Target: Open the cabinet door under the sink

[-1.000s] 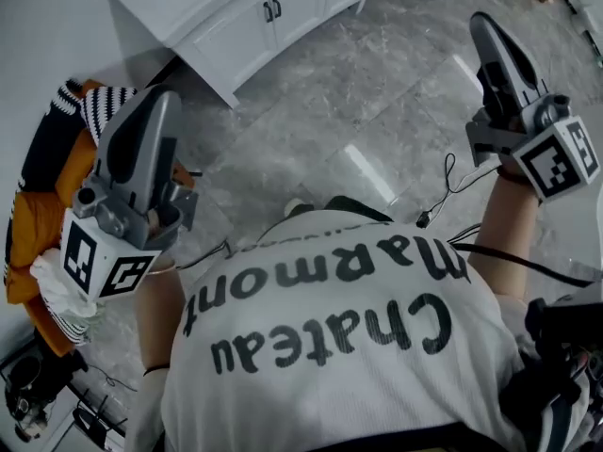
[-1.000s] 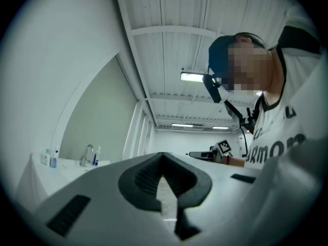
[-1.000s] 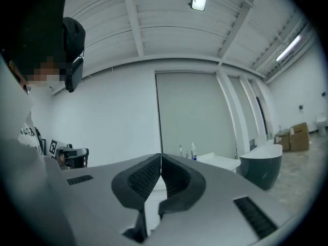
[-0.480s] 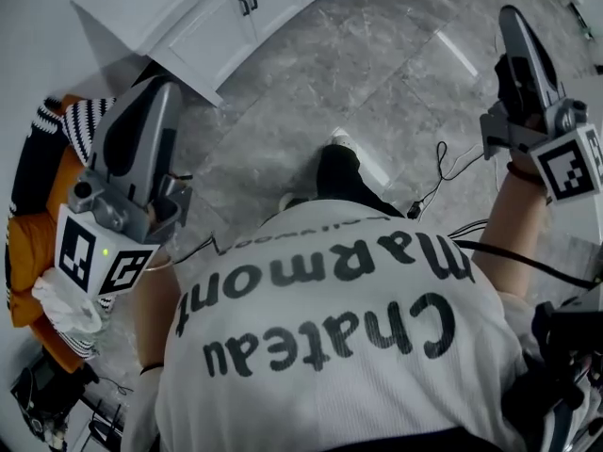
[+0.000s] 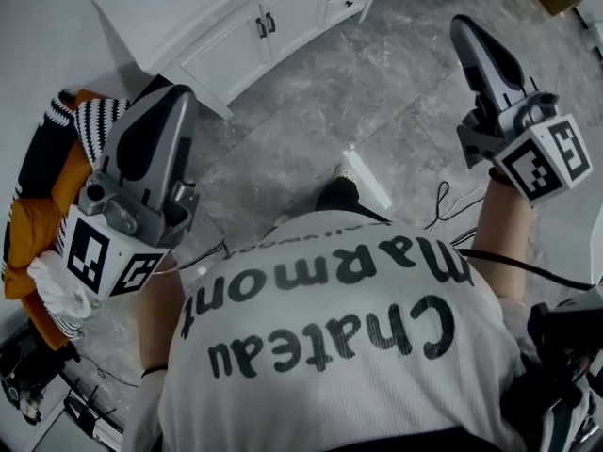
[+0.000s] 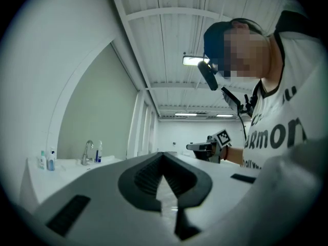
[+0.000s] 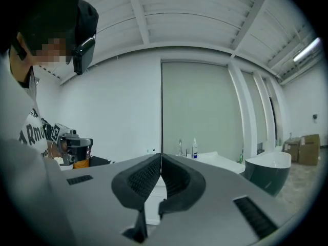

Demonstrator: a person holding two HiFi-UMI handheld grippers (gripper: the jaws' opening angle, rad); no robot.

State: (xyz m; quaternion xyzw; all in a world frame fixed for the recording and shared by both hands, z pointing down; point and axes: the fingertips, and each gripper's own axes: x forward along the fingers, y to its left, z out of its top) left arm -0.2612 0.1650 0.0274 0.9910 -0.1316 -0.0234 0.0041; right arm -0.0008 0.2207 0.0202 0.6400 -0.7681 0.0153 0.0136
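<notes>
Cabinet door (image 5: 226,53) closed, shirt (image 5: 330,356) "Chateau Marmont", L claw (image 5: 174,97), R claw (image 5: 464,26) pinched together, empty.

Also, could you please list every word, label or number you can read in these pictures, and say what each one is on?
"Chateau Marmont": dark letters on the white shirt, upside down in the head view.
"rmon": part of that print, in the left gripper view.
Bottles on the sink counter: labels too small to read.
Marker cubes: patterns only, no words.

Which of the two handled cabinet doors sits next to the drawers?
The right-hand door in the head view; it borders the drawers, while the other door ends the cabinet.
</notes>
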